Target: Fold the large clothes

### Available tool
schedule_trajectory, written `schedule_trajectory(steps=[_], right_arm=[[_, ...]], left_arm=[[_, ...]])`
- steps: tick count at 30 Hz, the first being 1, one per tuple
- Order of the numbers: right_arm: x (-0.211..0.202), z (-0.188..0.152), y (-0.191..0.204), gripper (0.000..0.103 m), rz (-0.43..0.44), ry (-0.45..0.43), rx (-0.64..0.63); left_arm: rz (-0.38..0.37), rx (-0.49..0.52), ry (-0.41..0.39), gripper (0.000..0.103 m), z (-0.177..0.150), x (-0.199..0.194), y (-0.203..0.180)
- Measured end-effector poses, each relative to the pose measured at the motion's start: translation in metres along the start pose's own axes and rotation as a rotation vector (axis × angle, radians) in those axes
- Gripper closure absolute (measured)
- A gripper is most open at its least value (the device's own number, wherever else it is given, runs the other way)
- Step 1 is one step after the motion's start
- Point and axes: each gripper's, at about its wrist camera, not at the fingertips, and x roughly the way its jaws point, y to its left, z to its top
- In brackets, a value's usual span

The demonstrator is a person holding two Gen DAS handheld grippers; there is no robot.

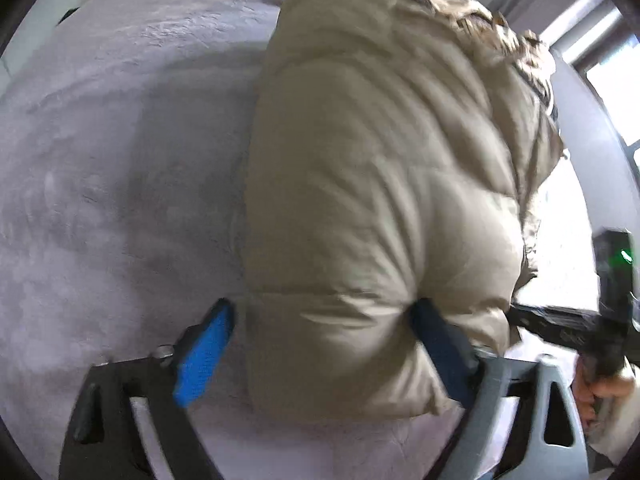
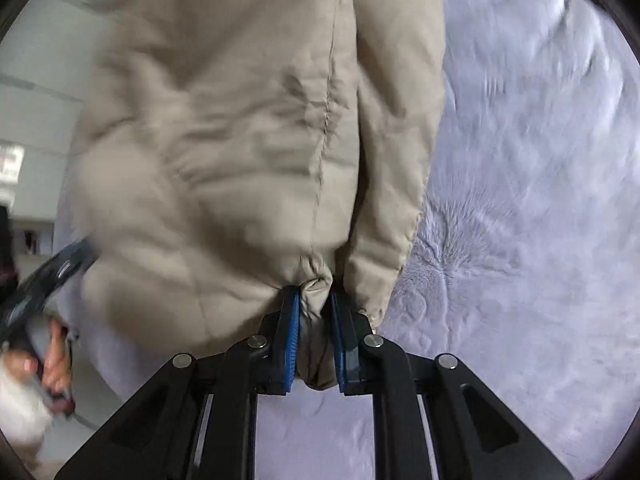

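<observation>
Right gripper (image 2: 314, 312) sits nearest, jaws clamped on a bunched hem of the beige puffer jacket (image 2: 248, 140). Left gripper (image 1: 320, 344) — jaws wide apart, jacket edge between them, pads not squeezing. Jacket lies folded on the grey bed cover (image 1: 120, 160) — pics blurry.

Puffy beige quilted coat (image 1: 360, 184) of smooth matt cloth (faintly sheened) lies on a fuzzy lavender blanket (image 1: 120, 160).
</observation>
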Motion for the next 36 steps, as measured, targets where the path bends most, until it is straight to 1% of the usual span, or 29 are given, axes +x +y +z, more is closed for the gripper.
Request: schedule_trajectory(steps=[1,2,3,4,5,8,9,10,11,12,13,14,15,16,18,19,22,25,27,30,32,36], right_arm=[[0.006,0.004,-0.003,0.089,0.009,0.014,0.024],[0.003,0.005,-0.005,0.089,0.011,0.028,0.038],[-0.005,0.005,-0.003,0.089,0.002,0.027,0.027],[-0.02,0.008,0.001,0.089,-0.01,0.002,-0.004],[-0.033,0.019,0.0,0.089,-0.01,-0.027,-0.023],[-0.089,0.028,0.006,0.089,0.05,-0.182,-0.018],[-0.099,0.035,0.007,0.089,0.051,-0.22,-0.014],[-0.11,0.049,0.009,0.089,0.043,-0.266,-0.009],[-0.115,0.064,0.01,0.089,0.029,-0.293,-0.004],[-0.113,0.079,0.014,0.089,0.0,-0.302,0.003],[-0.107,0.086,0.009,0.089,-0.028,-0.299,0.01],[-0.096,0.1,0.011,0.089,-0.061,-0.287,0.024],[-0.084,0.112,0.01,0.089,-0.079,-0.266,0.039],[-0.059,0.127,0.005,0.089,-0.102,-0.215,0.057],[-0.023,0.134,-0.012,0.089,-0.109,-0.145,0.07],[-0.012,0.136,-0.015,0.089,-0.112,-0.134,0.072],[-0.01,0.129,-0.017,0.089,-0.123,-0.127,0.071],[-0.023,0.12,-0.02,0.089,-0.122,-0.117,0.078],[-0.028,0.129,-0.014,0.089,-0.124,-0.119,0.077],[-0.05,0.113,-0.008,0.085,-0.111,-0.129,0.059],[-0.061,0.1,-0.003,0.085,-0.115,-0.132,0.043],[-0.07,0.065,-0.002,0.085,-0.107,-0.138,0.05]], left_arm=[[0.008,0.02,0.01,0.005,-0.002,0.005,-0.005],[0.02,0.032,0.019,0.005,-0.003,0.007,-0.009],[0.03,0.035,0.018,0.005,-0.003,0.007,-0.012],[0.035,0.034,0.014,0.005,-0.002,0.007,-0.014],[0.041,0.032,0.008,0.005,-0.001,0.006,-0.015],[0.044,0.023,0.013,0.005,0.001,0.006,-0.016],[0.046,0.026,0.015,0.005,0.001,0.007,-0.017],[0.048,0.029,0.016,0.005,0.002,0.007,-0.017],[0.05,0.031,0.02,0.005,0.002,0.008,-0.018],[0.05,0.029,0.025,0.005,0.005,0.011,-0.019],[0.051,0.026,0.03,0.005,0.006,0.008,-0.018],[0.053,0.022,0.036,0.005,0.007,0.009,-0.018],[0.055,0.021,0.039,0.005,0.006,0.008,-0.018],[0.057,0.019,0.041,0.005,0.007,0.008,-0.018],[0.044,0.01,0.044,0.005,0.008,0.007,-0.018],[0.038,0.006,0.044,0.005,0.009,0.006,-0.02],[0.061,0.013,0.044,0.005,0.014,0.004,-0.027],[0.085,0.024,0.049,0.005,0.013,0.001,-0.03],[0.09,0.024,0.045,0.005,0.013,-0.001,-0.028],[0.088,0.014,0.044,0.005,0.011,-0.004,-0.025],[0.09,0.013,0.043,0.005,0.009,-0.005,-0.026],[0.101,0.014,0.042,0.005,0.007,-0.006,-0.027]])
